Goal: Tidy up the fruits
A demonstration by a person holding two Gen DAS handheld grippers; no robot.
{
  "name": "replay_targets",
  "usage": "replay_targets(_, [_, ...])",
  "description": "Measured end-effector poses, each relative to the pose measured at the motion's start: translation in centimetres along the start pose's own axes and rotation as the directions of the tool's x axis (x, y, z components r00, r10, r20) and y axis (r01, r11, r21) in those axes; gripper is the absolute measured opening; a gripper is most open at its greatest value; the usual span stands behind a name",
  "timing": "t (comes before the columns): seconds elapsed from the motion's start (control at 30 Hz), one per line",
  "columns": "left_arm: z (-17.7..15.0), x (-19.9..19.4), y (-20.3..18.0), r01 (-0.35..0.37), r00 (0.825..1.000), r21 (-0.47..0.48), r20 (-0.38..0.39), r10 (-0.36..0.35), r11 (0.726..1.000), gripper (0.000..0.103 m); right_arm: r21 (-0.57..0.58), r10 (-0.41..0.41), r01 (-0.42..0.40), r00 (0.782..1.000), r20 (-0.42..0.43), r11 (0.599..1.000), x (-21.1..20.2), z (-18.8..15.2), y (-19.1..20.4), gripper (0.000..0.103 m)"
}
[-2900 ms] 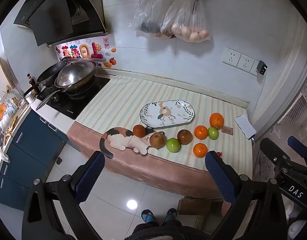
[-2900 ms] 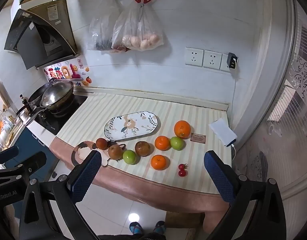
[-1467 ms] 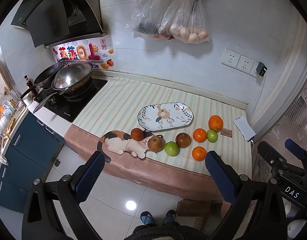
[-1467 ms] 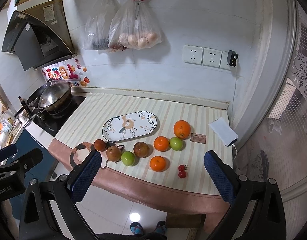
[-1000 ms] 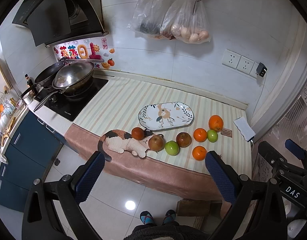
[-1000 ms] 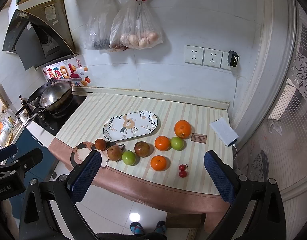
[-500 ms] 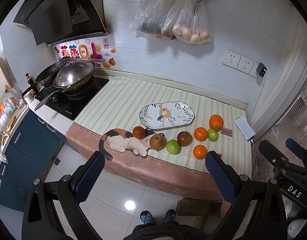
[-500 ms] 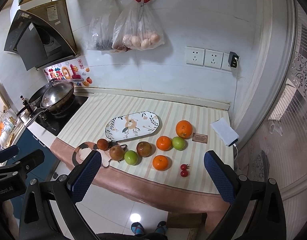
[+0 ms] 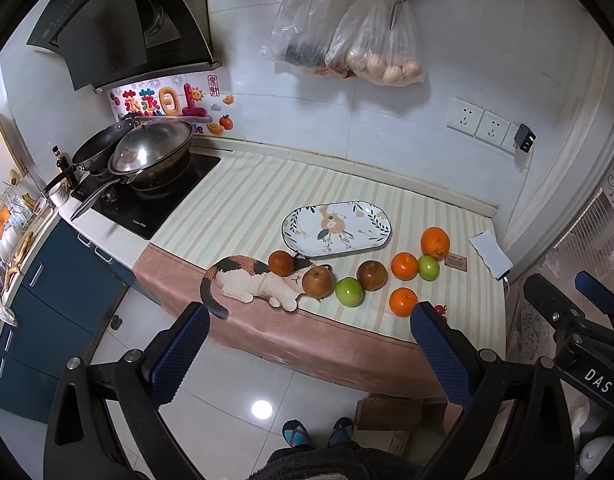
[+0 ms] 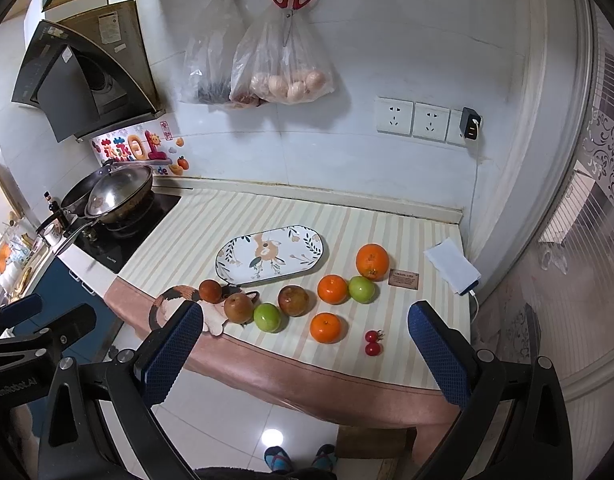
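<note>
Left wrist view shows the left gripper (image 9: 305,344) wide open and holding nothing, well back from the counter (image 9: 267,184) and above the floor. Compared with the frames of the last seconds almost nothing is changed: the view only drifts a little, and no fruit is moved. The oval plate (image 9: 336,229) is empty. Just in front of the plate lie three brown fruits (image 9: 372,275), two green apples (image 9: 349,291) and three oranges (image 9: 435,242), partly on a cat-shaped mat (image 9: 247,278).

Right wrist view shows the right gripper (image 10: 307,344) also fully open and empty, at a similar distance from the counter. The same fruits lie in front of and to the right of the plate (image 10: 270,255), and two cherry tomatoes (image 10: 373,342) sit further right of the plate, near the counter edge.

Probably the organizing is not yet begun. The person seems only to be approaching, and the next move is likely a reach toward one fruit.
</note>
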State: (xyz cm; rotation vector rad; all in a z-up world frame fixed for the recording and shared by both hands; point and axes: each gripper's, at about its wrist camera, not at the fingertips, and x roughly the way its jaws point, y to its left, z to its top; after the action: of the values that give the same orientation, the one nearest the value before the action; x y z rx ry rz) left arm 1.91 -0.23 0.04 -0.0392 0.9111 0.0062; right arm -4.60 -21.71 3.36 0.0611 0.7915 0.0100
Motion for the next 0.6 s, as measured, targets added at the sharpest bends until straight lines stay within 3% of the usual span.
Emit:
replay_targets(0.23, [-0.3, 0.1, 0.3, 0.003, 1.0, 0.001, -0.001, -0.003, 1.0, 0.103, 0.01, 0.006, -0.006, 1.0, -0.002, 1.0, -0.2, -0.1, 0.2, 0.103])
replay_targets(0.4, [-0.8, 0.4, 0.8, 0.003, 1.0, 0.003, 0.002, -0.003, 1.0, 0.103, 0.078, 0.029, -0.028, 0.999, -0.013, 0.997, 0.2, -0.3, -0.2, 0.103])
replay_targets(0.6, [-0.3, 3.7, 2.3, -0.057, 0.998, 0.026, 0.016, 0.057, 0.998, 0.103, 0.184, 0.013, -0.002, 0.998, -0.057, 0.983, 2.9, -0.9, -1.9, 0.103])
